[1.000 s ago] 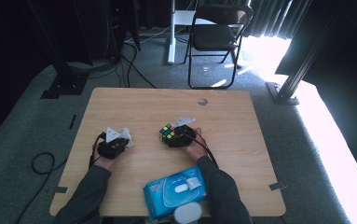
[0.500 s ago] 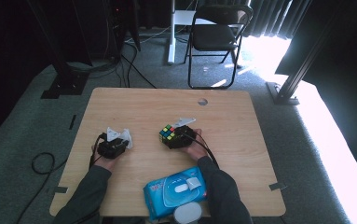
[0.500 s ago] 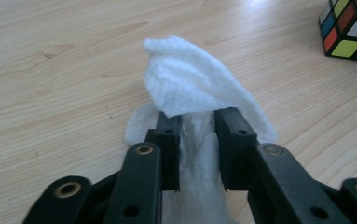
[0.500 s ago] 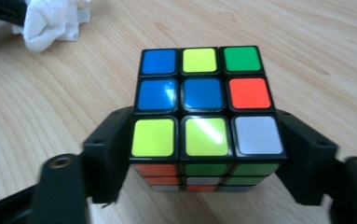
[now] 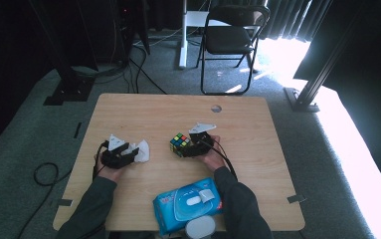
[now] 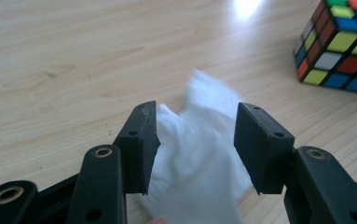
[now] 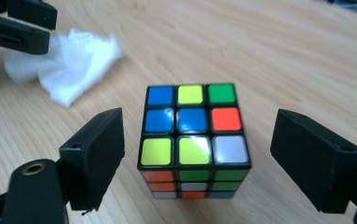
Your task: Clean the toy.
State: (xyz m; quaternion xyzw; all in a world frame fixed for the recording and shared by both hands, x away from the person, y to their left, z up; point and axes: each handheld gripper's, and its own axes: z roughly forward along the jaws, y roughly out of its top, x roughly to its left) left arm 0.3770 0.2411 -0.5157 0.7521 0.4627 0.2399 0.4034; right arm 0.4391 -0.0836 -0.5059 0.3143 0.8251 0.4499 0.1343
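Strong daylight enters at the upper right, behind the folding chair (image 5: 233, 35), and burns the floor there to pure white; left of the chair the room is almost black; the table (image 5: 143, 114) is evenly lit; a glare patch lies beyond the cube (image 6: 337, 44); the tissue (image 6: 204, 154) looks blurred.

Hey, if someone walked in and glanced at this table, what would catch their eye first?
Probably the bright scrambled puzzle cube near the table's middle, standing between the open jaws of the right hand-held gripper, which have just been opening. Next, the crumpled white tissue to its left, between the left hand-held gripper's parted jaws, and the blue wipes pack at the near edge.
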